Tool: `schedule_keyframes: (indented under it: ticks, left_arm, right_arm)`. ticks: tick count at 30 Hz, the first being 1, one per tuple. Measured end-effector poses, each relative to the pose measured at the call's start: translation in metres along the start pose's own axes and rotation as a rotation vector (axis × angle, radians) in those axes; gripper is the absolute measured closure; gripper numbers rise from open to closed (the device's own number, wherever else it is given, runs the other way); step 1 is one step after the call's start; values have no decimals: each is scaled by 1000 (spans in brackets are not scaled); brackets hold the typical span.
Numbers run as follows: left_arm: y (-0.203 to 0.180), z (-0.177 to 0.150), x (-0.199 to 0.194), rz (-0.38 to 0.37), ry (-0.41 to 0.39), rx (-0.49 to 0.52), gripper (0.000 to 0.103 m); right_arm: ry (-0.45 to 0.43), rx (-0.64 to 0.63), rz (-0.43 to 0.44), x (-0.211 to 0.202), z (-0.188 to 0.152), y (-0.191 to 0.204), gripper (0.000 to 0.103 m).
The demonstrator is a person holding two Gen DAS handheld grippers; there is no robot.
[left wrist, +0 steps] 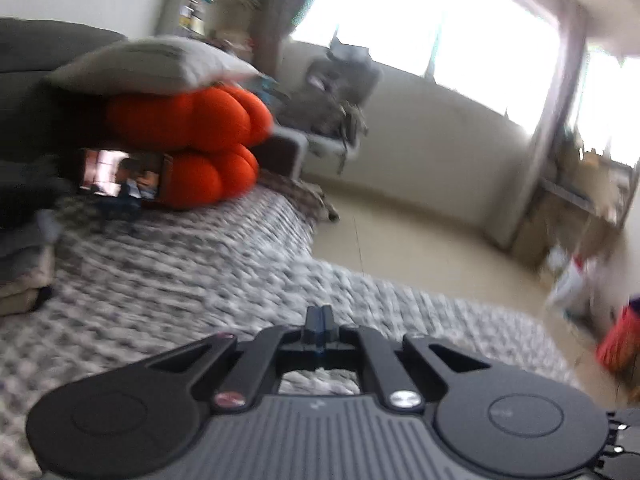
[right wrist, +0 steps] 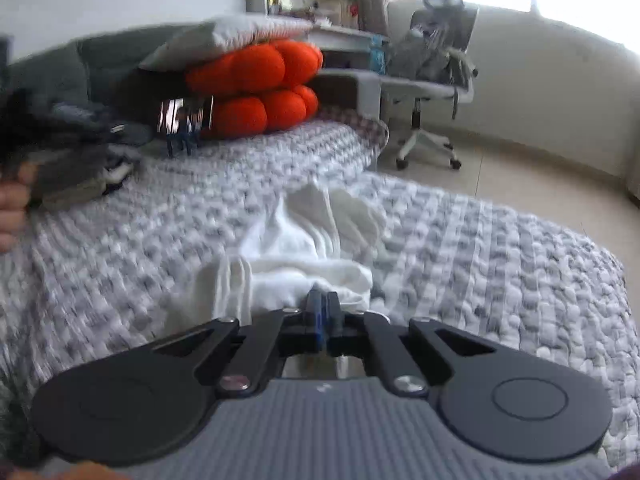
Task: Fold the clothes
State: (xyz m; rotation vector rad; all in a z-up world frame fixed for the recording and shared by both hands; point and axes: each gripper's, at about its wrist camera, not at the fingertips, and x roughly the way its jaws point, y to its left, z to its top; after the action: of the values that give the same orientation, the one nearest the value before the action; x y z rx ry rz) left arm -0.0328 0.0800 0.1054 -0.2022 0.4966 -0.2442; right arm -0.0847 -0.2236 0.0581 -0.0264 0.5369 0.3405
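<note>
- The left gripper (left wrist: 319, 320) was closest to its camera. Its two fingers were pressed together with nothing between them, and it hung above the bed (left wrist: 180, 272).
- The right gripper (right wrist: 322, 308) was closest to its own camera. Its fingers were together too. The tips sat right at the near edge of a white cloth (right wrist: 316, 236), but the blur made it too hard to tell if they pinched it.
- The white cloth lay crumpled in the middle of the bed, on a bumpy grey and white blanket (right wrist: 500, 248).
- At the far left of the right view, a hand (right wrist: 14, 204) showed at the edge of the picture.
- Near that hand lay a pile of folded clothes (right wrist: 80, 176) in grey and dark colours.
- Next came a phone (right wrist: 186, 114) with a lit screen. It stood on a small stand and leaned on two orange cushions (right wrist: 260, 88).
- The orange cushions were stacked one on top of the other, and a grey pillow (right wrist: 228, 36) lay on top of them.
- Further right, a grey office chair (right wrist: 432, 76) stood on the floor beside the bed.
</note>
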Motion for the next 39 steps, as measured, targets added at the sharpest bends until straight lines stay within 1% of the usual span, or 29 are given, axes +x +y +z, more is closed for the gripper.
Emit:
schedule_keyframes:
  ticks: [1,2,3,4,5,6,8,10,12,13,15,18,19,20,21,22,23,24,26,28,31,34,35,37,39]
  left_arm:
    - [-2,-1,1,-12,17,3,102]
    - [-5,-2,2,-24,34,6,97]
    - [-7,-3,4,-36,51,10,83]
    - [-10,-4,5,-47,68,13,71]
    - [-12,-4,6,-59,85,16,47]
    - [-19,-8,10,-59,86,39,38]
    - [-32,-14,23,-63,87,76,37]
    - [-43,-18,37,-80,99,86,31]
    - [-56,-21,55,-108,130,95,22]
    - [-62,-22,64,-115,146,104,22]
    - [-76,-23,81,-107,167,128,21]
    - [-99,-20,108,-81,164,196,19]
    - [-105,-19,116,-70,168,207,19]
    - [-111,-19,123,-60,172,218,20]
    - [-116,-19,133,-58,178,224,24]
    - [-120,-20,142,-67,196,234,32]
    - [-122,-22,151,-80,227,244,65]
    - [-124,-25,159,-93,262,254,93]
    - [-119,-28,161,-101,268,228,94]
    - [-111,-29,150,-100,228,232,95]
    - [-93,-27,118,-95,163,224,96]
    - [-65,-13,87,-87,109,163,96]
    - [-55,-9,72,-74,75,156,96]
    - [-32,-3,36,-44,-21,137,96]
    - [-5,2,3,16,-94,97,96]
  right_arm:
    - [-15,12,3,-3,2,0,100]
    - [-23,23,9,-5,4,1,100]
    - [-32,33,18,-8,7,3,100]
    - [-43,28,35,-11,8,9,100]
    - [-53,17,57,-15,10,15,100]
    - [-62,10,69,-19,11,21,101]
    - [-75,7,68,-28,12,25,102]
    - [-90,8,49,-36,16,27,102]
    - [-106,27,20,-46,19,18,102]
    - [-110,37,4,-49,20,13,102]
    - [-122,52,-18,-56,20,2,102]
    - [-98,84,-27,-54,18,-15,101]
    - [-82,98,-34,-51,17,-20,101]
    - [-67,129,-42,-48,14,-27,90]
    - [-48,163,-41,-43,11,-35,89]
    - [-38,190,-41,-38,9,-42,89]
    - [-28,217,-41,-34,6,-48,89]
    - [-19,244,-41,-29,3,-54,89]
    - [-3,279,-43,-20,-2,-62,89]
    - [11,304,-32,-15,-6,-70,89]
    - [22,320,-19,-11,-13,-77,89]
    - [29,319,3,-8,-14,-82,89]
    - [29,314,0,-8,-14,-84,89]
    - [28,298,-8,-9,-14,-82,89]
    - [23,286,-1,-8,-12,-80,89]
